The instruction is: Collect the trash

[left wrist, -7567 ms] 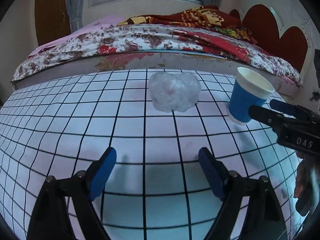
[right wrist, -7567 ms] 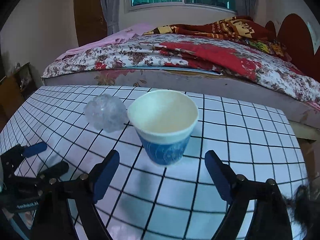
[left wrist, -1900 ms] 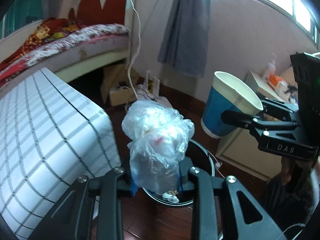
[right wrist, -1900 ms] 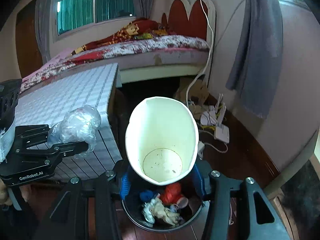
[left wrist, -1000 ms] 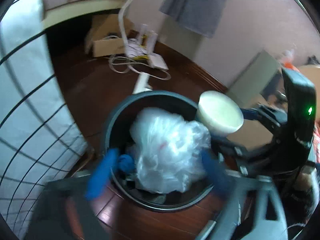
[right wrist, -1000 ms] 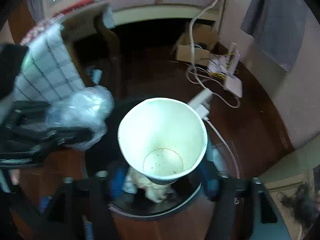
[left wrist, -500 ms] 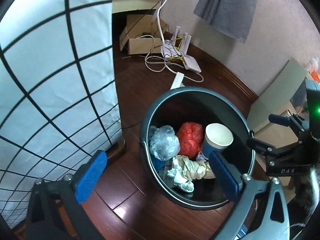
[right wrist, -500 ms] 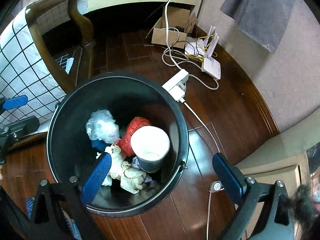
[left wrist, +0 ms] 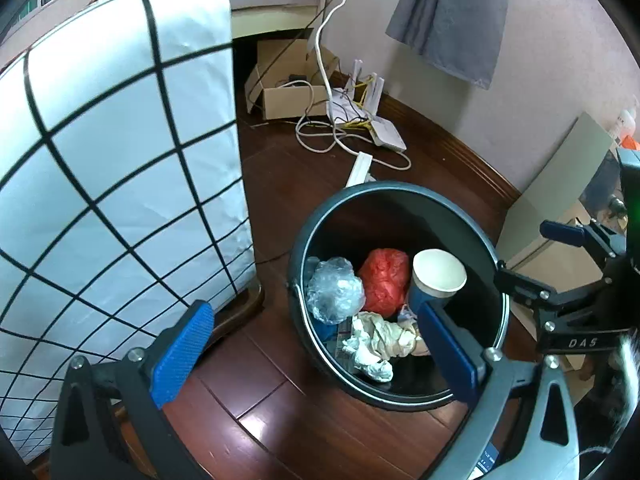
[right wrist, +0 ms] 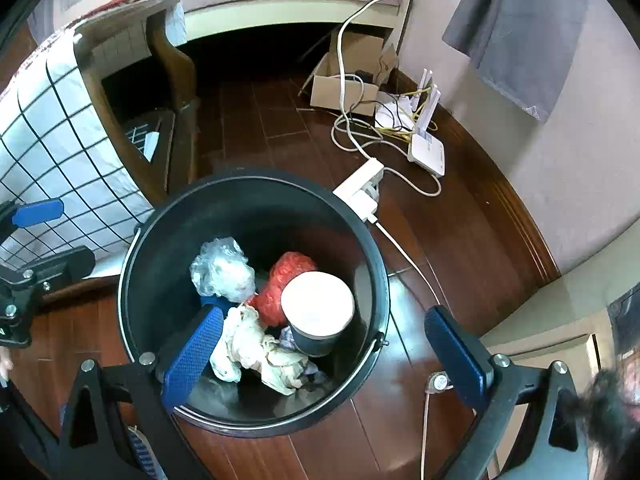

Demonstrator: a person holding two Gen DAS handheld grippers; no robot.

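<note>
A black round trash bin (left wrist: 400, 190) stands on the wooden floor; it also shows in the right wrist view (right wrist: 256, 174). Inside lie the clear plastic bag (left wrist: 335, 290) (right wrist: 222, 268), the blue paper cup (left wrist: 438, 276) (right wrist: 318, 312) standing upright, a red bag (left wrist: 384, 280) and crumpled paper (left wrist: 376, 342). My left gripper (left wrist: 316, 352) is open and empty above the bin's near side. My right gripper (right wrist: 324, 354) is open and empty above the bin.
The table with the white checked cloth (left wrist: 112, 160) stands left of the bin, its wooden leg (right wrist: 176, 92) close by. A cardboard box (left wrist: 286, 96), a router (right wrist: 428, 148), a power strip (right wrist: 360, 186) and cables lie on the floor behind. A grey cabinet (left wrist: 560, 184) stands right.
Both grippers opened and let go: the plastic bag and the paper cup dropped into the bin. Since half a second ago both grippers have pulled back slightly, still open.
</note>
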